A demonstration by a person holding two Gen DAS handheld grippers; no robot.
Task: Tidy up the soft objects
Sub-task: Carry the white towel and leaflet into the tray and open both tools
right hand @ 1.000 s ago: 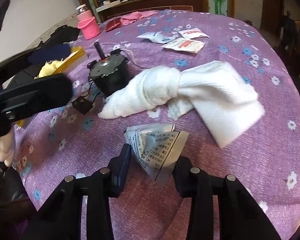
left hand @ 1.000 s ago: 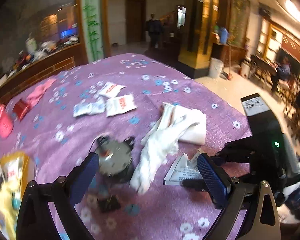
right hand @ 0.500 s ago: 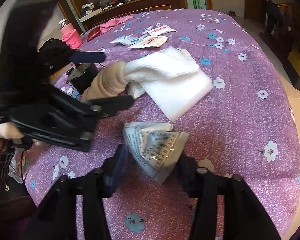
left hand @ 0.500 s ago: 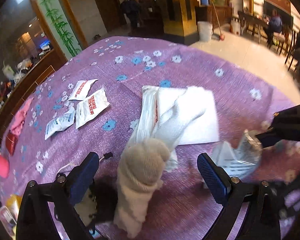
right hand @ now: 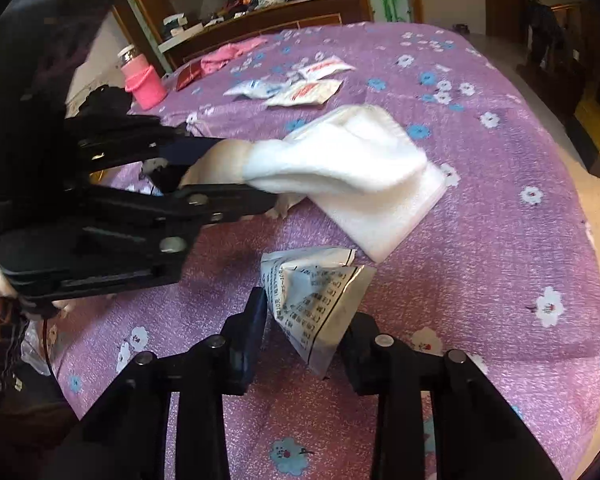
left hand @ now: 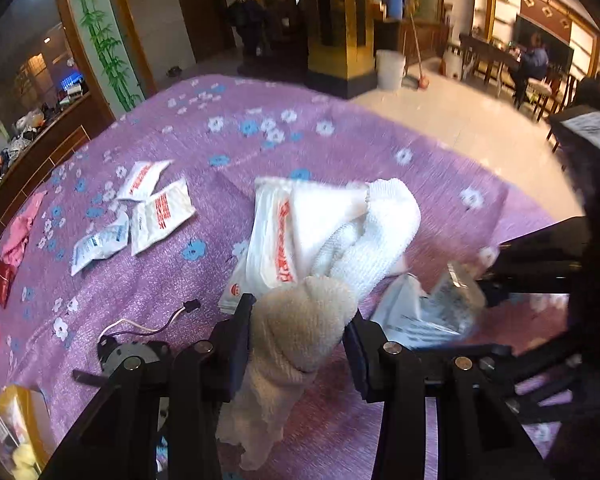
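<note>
My left gripper (left hand: 300, 334) is shut on the beige toe end of a white sock (left hand: 304, 328); the sock's white leg (right hand: 340, 156) stretches over a flat white plastic packet (left hand: 276, 236) on the purple flowered cloth (right hand: 500, 208). My right gripper (right hand: 304, 316) is shut on a crumpled silver printed sachet (right hand: 316, 296), held low over the cloth. In the left wrist view the sachet (left hand: 428, 312) and the right gripper sit just right of the sock. In the right wrist view the left gripper (right hand: 228, 176) reaches in from the left.
Three small white sachets (left hand: 140, 212) lie at the left. A black motor with a wire (left hand: 132, 354) lies by the left gripper. A pink cloth (right hand: 232, 52), a red pouch (right hand: 188, 76) and a pink cup (right hand: 142, 80) sit at the far edge. A yellow bag (left hand: 16, 432) is near.
My left gripper moved in from open over the motor, came around the sock's toe end and shut on it. My right gripper kept hold of the silver sachet.
</note>
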